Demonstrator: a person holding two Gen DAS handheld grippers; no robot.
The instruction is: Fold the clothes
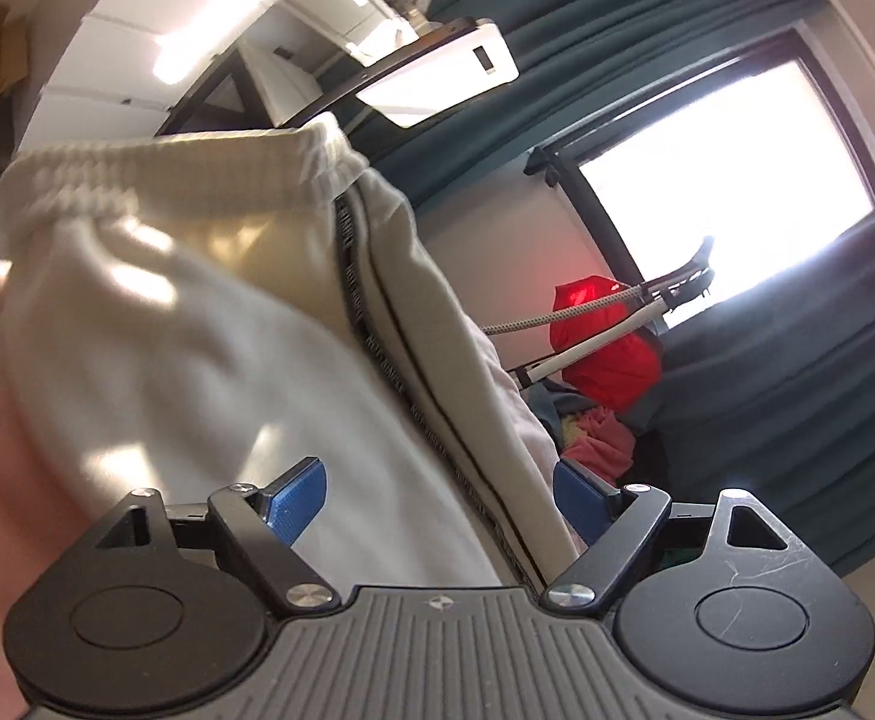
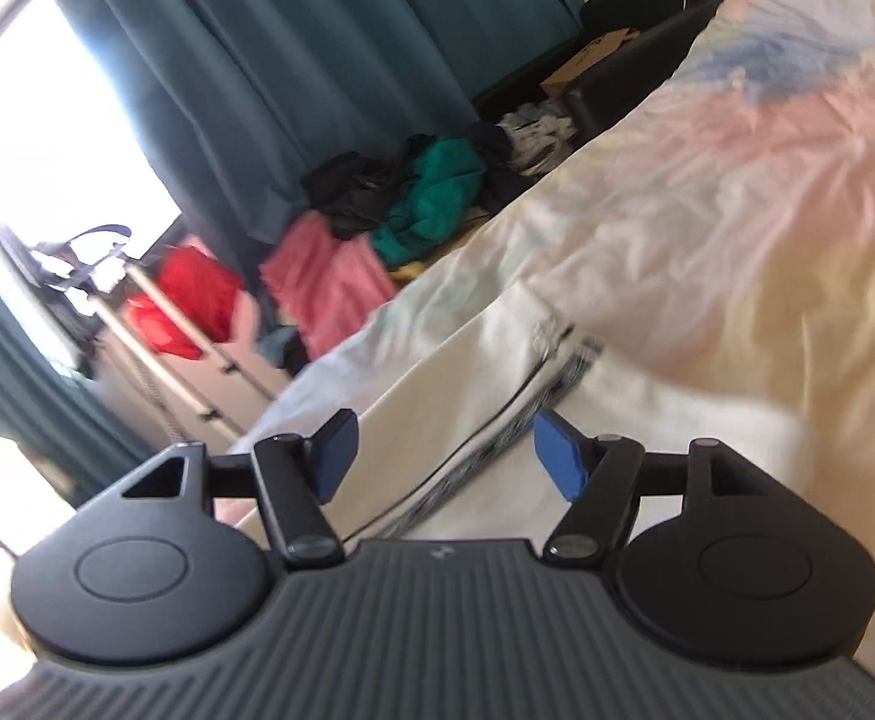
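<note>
Barely begun: cream pants unfolded at frame centre over the bed, between the wide-open pads of left tool and right tool, neither gripping; clothes pile waiting upper left.

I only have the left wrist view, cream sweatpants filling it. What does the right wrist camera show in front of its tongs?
Observer: The right tongs are open over a flatter part of the cream sweatpants, with the dark side stripe running between the two pads.
Operator: What are the pants lying on?
Observer: A bed with a pastel sheet, pink, yellow and blue.
Operator: Any other laundry nearby?
Observer: Yes, a pile past the bed's edge: a green garment, a pink one and black ones, in front of the teal curtain.
</note>
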